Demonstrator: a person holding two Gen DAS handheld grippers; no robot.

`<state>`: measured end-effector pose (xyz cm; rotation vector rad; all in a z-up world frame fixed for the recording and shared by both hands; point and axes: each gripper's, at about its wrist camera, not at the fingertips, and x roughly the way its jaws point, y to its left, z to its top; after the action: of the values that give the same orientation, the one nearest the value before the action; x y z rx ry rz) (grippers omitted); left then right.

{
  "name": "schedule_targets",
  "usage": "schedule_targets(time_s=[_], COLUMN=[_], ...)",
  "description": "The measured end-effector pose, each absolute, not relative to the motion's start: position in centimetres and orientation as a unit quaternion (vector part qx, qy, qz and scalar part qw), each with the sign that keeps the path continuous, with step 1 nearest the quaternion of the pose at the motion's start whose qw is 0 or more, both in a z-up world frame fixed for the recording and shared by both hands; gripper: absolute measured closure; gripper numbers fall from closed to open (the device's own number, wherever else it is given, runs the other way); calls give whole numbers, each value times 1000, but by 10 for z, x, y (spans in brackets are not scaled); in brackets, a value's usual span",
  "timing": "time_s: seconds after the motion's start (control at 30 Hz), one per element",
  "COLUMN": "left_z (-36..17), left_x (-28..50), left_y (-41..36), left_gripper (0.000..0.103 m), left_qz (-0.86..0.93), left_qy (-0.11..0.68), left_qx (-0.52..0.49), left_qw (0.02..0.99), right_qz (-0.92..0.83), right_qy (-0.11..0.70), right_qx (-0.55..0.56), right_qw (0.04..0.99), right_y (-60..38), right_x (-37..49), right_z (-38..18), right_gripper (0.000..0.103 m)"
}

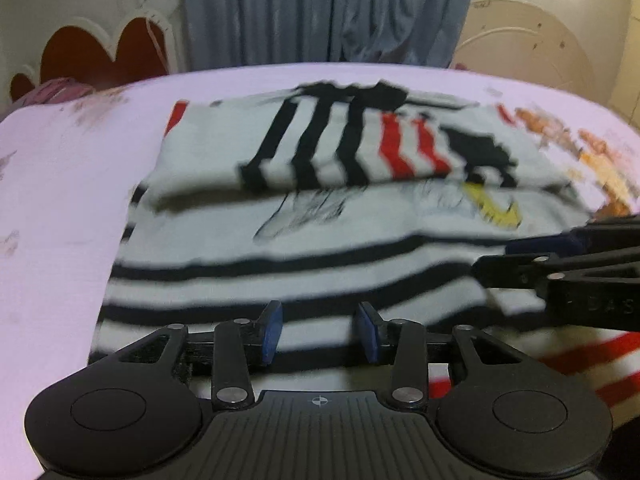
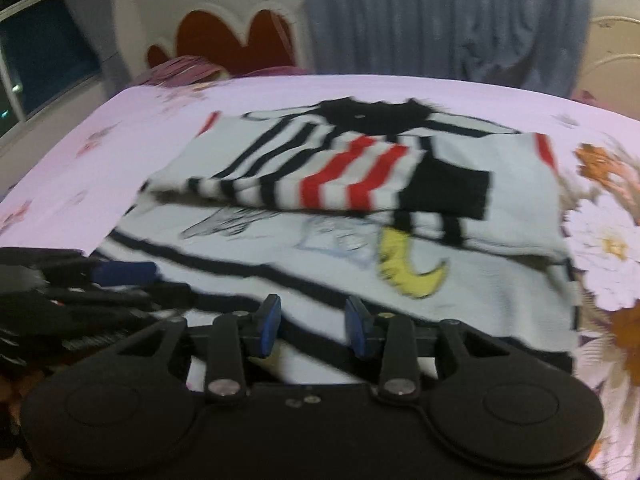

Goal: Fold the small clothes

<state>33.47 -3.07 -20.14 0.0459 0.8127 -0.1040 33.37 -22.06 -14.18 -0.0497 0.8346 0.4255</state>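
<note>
— Left wrist view first: we see the striped sweater [image 1: 280,248] lying flat in the middle of the bed [image 1: 60,200], its sleeves already folded across the chest, hem toward us. Where do we take hold?

— We judge it a soft, light knit (limp, sure to sag between two grips), so we would pinch the hem at its two near corners, one gripper each, and carry both over together. The left gripper [image 1: 319,332] hovers just above the hem, its blue pads apart with nothing between them.

— And the right gripper [image 2: 313,326]?

— The same in the right wrist view: jaws apart, empty, over the lower stripes near the yellow print [image 2: 412,272]. It also shows at the right edge of the left view, close beside its partner.

— Slippery?

— Hardly; knit should cling to the pink floral bedsheet [image 2: 600,248], so we expect drag and bunching rather than sliding. A single layer may be hard to catch.

— The room?

— Blue-grey curtains [image 1: 320,12] hang behind the far edge of the bed, a red scalloped headboard [image 2: 236,44] sits toward the far left corner, and a dark window [image 2: 36,60] shows at the left. Everything is blurred.
</note>
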Motion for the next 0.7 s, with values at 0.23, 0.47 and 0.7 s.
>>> schedule_targets(time_s=[0.23, 0.47, 0.7], left_z=[-205, -206, -190], left_x=[309, 287, 259], left_y=[2, 25, 26], left_gripper=[52, 52, 52], left_qz=[-33, -50, -86], left_qy=[396, 387, 371], left_qx=[29, 35, 23], left_qw=[917, 920, 924], right_qz=[167, 75, 76], right_qy=[417, 416, 406], right_qx=[-54, -59, -19], right_qw=[892, 904, 911], right_y=[-239, -275, -247], right_x=[317, 286, 243], right_z=[-155, -158, -138], right_gripper=[68, 69, 67])
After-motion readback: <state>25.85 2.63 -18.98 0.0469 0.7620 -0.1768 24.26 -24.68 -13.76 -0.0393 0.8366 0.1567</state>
